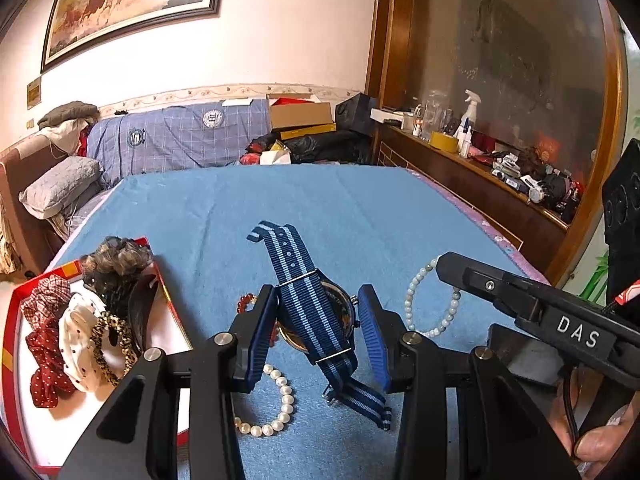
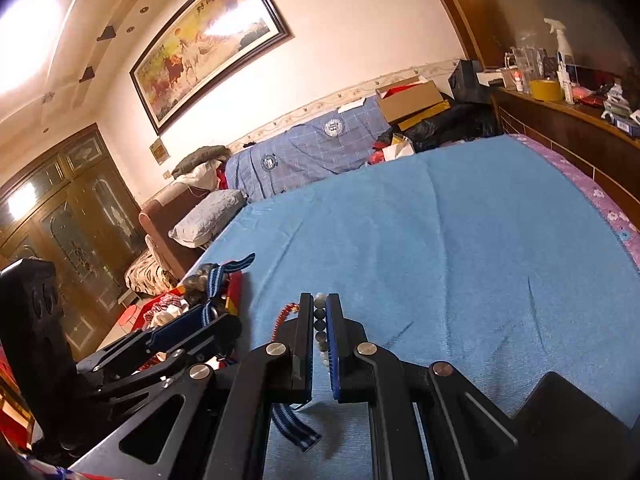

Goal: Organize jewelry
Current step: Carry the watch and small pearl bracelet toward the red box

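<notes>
A watch [image 1: 320, 320] with a navy strap striped in light blue sits between the blue pads of my left gripper [image 1: 318, 296], which is shut on its case. One strap end sticks up and the other hangs down to the blue blanket [image 1: 360, 208]. In the right wrist view the left gripper [image 2: 200, 316] shows at the left with the watch strap [image 2: 218, 280] rising from it. My right gripper [image 2: 319, 298] is shut on a pale green bead bracelet [image 2: 320, 320]. The left wrist view shows the right gripper [image 1: 442, 266] tip on that bracelet [image 1: 416, 312], which lies to the right of the watch.
A white pearl bracelet [image 1: 280, 400] and a red bead bracelet [image 1: 245, 302] lie on the blanket near my left fingers. A red box [image 1: 16, 320] at the left holds scrunchies and a hairpiece. A cluttered wooden shelf [image 1: 500, 168] runs along the right.
</notes>
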`<state>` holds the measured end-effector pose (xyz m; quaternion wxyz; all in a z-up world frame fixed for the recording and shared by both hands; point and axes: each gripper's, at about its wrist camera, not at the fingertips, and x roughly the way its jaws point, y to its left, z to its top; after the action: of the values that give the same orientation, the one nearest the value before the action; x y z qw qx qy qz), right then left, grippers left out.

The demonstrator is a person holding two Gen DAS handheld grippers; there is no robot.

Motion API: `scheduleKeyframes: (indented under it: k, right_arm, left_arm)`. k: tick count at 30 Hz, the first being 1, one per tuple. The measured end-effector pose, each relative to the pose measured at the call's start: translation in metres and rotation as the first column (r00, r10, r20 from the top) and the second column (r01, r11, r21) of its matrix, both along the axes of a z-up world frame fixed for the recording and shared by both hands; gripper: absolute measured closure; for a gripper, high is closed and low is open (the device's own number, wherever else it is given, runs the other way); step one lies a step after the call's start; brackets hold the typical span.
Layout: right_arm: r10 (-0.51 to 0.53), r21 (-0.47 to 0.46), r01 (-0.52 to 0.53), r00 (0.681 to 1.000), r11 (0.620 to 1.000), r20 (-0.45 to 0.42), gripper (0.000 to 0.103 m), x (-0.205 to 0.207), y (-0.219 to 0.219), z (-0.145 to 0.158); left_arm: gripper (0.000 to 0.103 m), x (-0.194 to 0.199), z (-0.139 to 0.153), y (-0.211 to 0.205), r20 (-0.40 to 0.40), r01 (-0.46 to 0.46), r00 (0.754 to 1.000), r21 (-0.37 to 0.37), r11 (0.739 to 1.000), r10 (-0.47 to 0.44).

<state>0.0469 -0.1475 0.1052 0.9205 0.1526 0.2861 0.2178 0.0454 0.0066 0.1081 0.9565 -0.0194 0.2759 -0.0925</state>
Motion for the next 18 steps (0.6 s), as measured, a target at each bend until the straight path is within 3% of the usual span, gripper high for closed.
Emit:
scheduleKeyframes:
  k: [11,18]
  right_arm:
    - [0.021,0.015,-0.021,0.999,1.0,0.032,0.097,-0.012,0.016,0.021]
    - [0.106,-0.008,-0.106,0.992,0.994,0.062,0.096,-0.023,0.054,0.041]
  left_arm:
    - [0.063,-0.026,0.027,0.026,0.049,-0.033,0.998,-0.032,0.999,0.034]
    - [0.063,-0.047,0.043,0.064,0.073,-0.103,0.992,-0.056,0.993,0.106]
